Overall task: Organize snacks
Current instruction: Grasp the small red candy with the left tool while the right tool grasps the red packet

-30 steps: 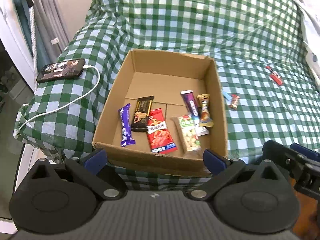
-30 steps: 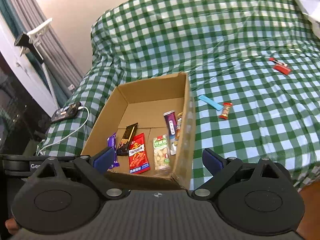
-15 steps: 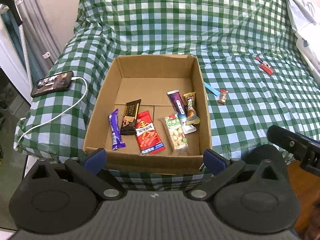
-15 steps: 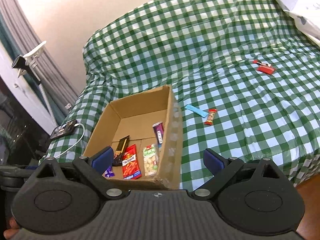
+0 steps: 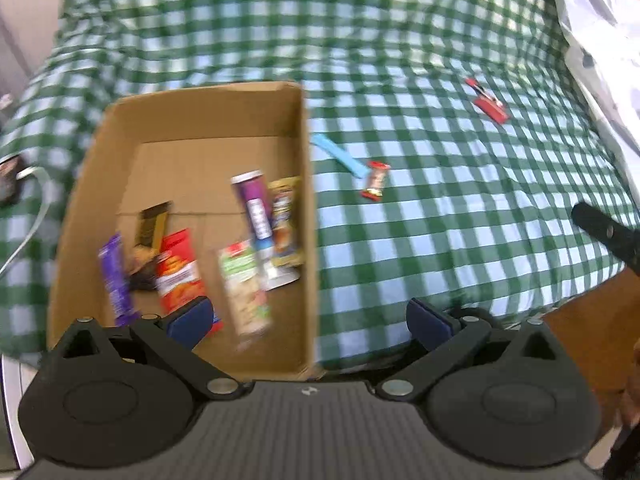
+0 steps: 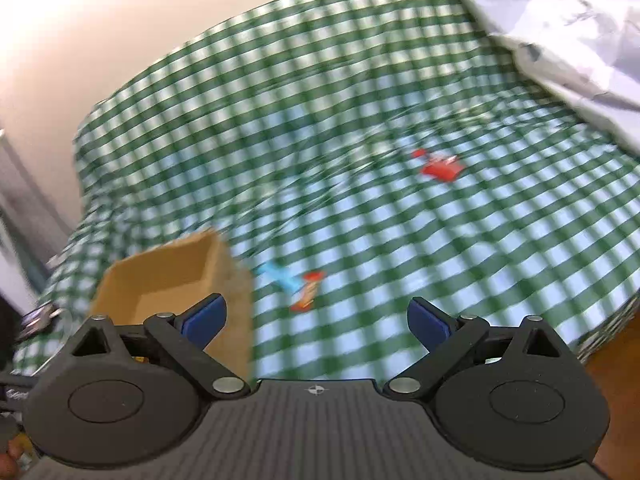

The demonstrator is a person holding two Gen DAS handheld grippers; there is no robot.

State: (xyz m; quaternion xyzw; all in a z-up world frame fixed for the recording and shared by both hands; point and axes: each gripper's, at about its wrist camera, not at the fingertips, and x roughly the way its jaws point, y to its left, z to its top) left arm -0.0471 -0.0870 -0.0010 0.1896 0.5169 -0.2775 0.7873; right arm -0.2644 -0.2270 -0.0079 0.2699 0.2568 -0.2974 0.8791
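Cardboard box [image 5: 192,148] sits on the green-checked bed [image 5: 440,240], already holding six wrapped snacks [image 5: 176,272] along its near half. Three pieces lie loose on the cloth: a blue strip [image 5: 340,156] just beside the box's right wall, a small red-and-gold candy [image 5: 376,180] next to it, and a red packet [image 5: 490,104] well apart toward the white bedding [image 5: 600,48].

By my reading, the step in hand is the reach for the loose pieces, with nothing picked up yet. Next, one tool must drop onto the blue strip or the candy, fingers straddling the thin wrapper, pressing into soft cloth to get under it.

Left hand-held gripper [image 5: 308,320] is spread wide and empty, over the box's front corner. Right hand-held gripper [image 6: 316,316] is likewise fully released, holding nothing, pointed toward the candy; its view is blurred.
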